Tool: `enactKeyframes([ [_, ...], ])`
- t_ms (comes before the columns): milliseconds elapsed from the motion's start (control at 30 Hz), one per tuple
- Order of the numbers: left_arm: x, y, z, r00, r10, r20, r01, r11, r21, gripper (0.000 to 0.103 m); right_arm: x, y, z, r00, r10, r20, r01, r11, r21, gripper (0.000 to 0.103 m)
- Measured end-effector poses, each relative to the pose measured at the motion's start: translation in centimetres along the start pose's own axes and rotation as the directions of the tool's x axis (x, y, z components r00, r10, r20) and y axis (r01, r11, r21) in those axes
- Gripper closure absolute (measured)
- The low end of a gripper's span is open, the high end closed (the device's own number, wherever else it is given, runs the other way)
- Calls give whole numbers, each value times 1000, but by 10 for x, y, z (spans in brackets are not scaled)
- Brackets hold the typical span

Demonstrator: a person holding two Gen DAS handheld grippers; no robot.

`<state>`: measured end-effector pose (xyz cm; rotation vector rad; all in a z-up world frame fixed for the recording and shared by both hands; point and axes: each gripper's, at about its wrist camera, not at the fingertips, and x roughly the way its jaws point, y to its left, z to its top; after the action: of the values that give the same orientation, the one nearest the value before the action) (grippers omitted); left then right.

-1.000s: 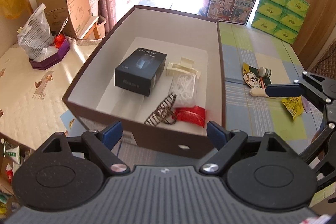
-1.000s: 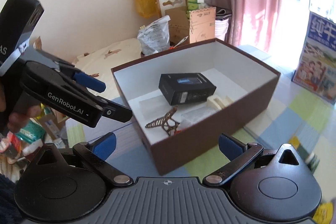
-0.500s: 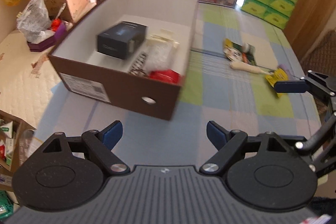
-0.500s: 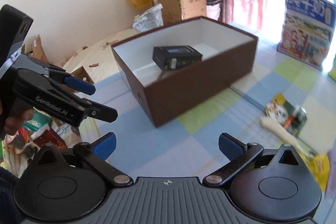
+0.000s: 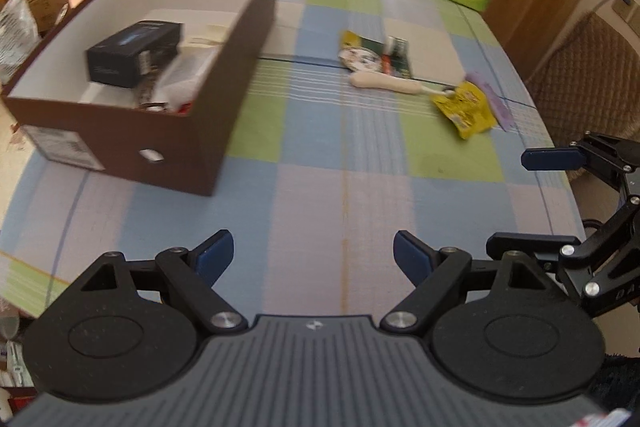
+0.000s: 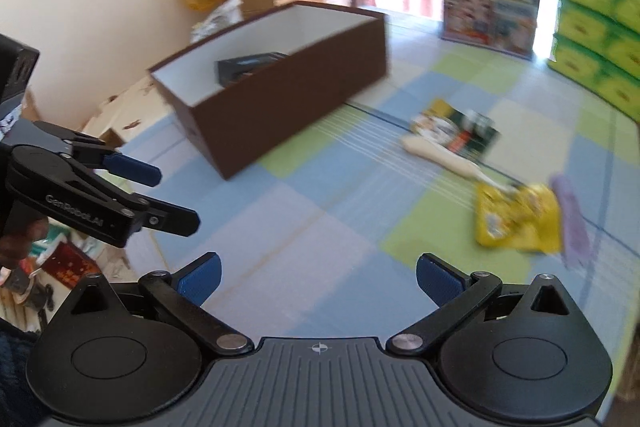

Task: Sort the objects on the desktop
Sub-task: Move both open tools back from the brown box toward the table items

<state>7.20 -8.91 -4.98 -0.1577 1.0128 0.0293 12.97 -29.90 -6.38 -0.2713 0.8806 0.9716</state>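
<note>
Both tongs stood wide and empty, the left gripper [image 5: 313,251] and right gripper [image 6: 318,277] over bare tablecloth [image 5: 320,195]; the box [image 5: 188,143] sat left; next, probably fetching the yellow packet [image 6: 516,219] lying loose beyond.

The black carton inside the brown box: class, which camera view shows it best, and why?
The left wrist view. It looks down into the brown box, so the black carton shows its top and front face. In the right wrist view the box wall hides most of the carton; only its top edge shows, blurred.
</note>
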Motion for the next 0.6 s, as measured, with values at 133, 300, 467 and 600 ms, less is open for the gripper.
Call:
enactKeyframes([
  [133, 10, -22, 4, 1000, -25, 0, 25, 999, 40, 19, -12, -25, -11, 998, -61, 2, 60, 996, 65, 2],
  [300, 24, -45, 16, 998, -63, 16, 61, 994, 94, 19, -20, -53, -20, 990, -142, 11, 139, 978, 153, 2],
  [467, 42, -63, 33, 995, -90, 43, 82, 985, 152, 19, -18, -80, -23, 980, -196, 20, 187, 956, 228, 2],
  [600, 62, -70, 50, 995, -90, 47, 80, 980, 181, 19, -6, -97, -20, 974, -226, 19, 215, 946, 245, 2],
])
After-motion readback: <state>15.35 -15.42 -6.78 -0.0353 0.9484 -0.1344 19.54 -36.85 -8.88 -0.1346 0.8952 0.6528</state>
